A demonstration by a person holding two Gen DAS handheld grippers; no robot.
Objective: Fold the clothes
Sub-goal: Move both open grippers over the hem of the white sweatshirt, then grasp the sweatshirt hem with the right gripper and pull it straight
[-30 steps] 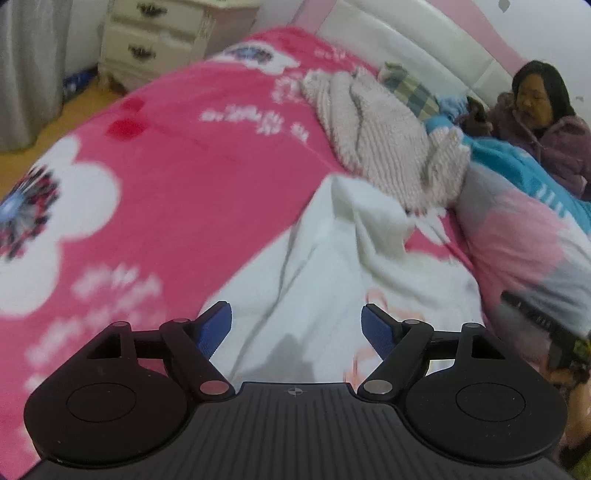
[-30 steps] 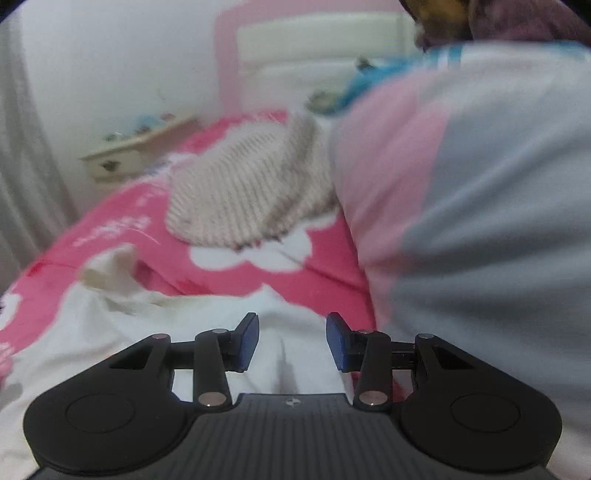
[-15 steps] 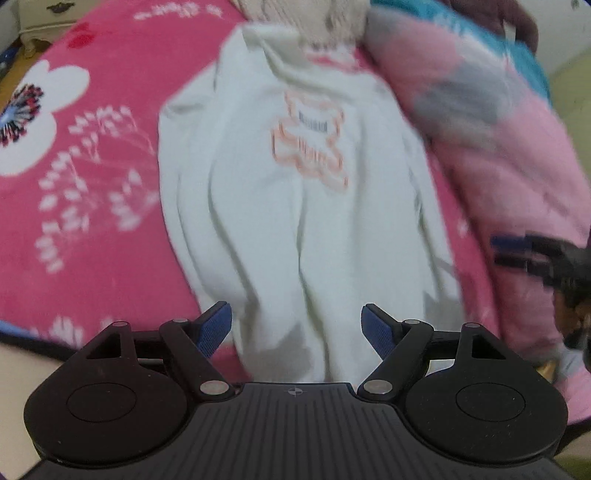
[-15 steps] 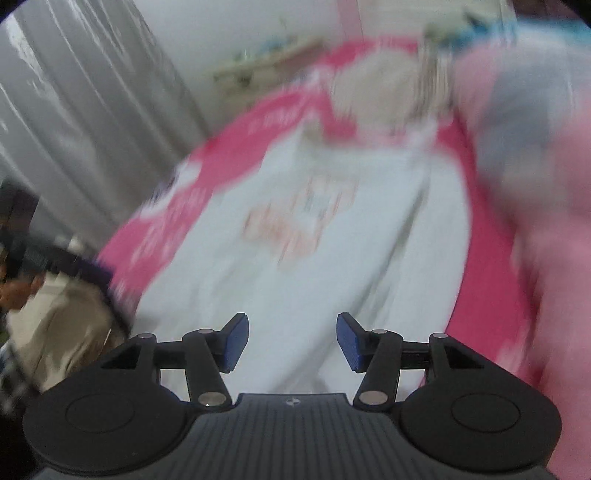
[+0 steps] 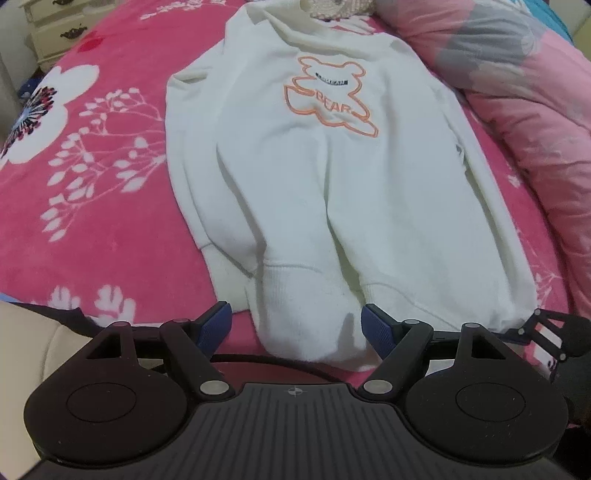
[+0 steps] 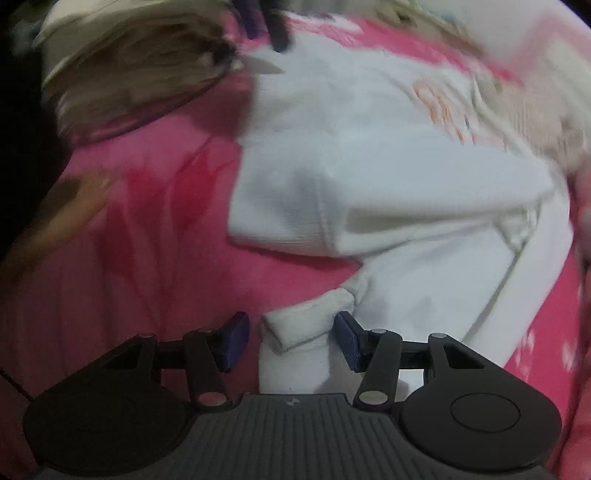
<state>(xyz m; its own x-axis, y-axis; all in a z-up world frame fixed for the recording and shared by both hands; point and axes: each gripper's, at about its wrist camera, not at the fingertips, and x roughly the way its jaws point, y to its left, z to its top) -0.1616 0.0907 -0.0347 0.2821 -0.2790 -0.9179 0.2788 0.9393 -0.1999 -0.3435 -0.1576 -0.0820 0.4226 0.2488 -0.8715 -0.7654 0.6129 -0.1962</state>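
A white sweatshirt (image 5: 332,177) with an orange bear outline and the word BEAR on its chest lies face up on a pink flowered blanket (image 5: 103,192) that covers the bed, collar far from the camera and ribbed hem nearest. The left wrist view shows the whole garment sharply, both sleeves laid along its sides, a knitted beige sweater (image 5: 340,5) touching the collar, a pink and grey quilt (image 5: 517,92) along one edge, and a cream drawer unit (image 5: 55,29) in the corner. The left gripper (image 5: 296,328) stands released just above the hem, nothing between its blue pads. Only the blurred right wrist view shows the folded cuff (image 6: 306,321) close up, lying between the pads of the right gripper (image 6: 293,339), whose jaws are closing with gaps on both sides.
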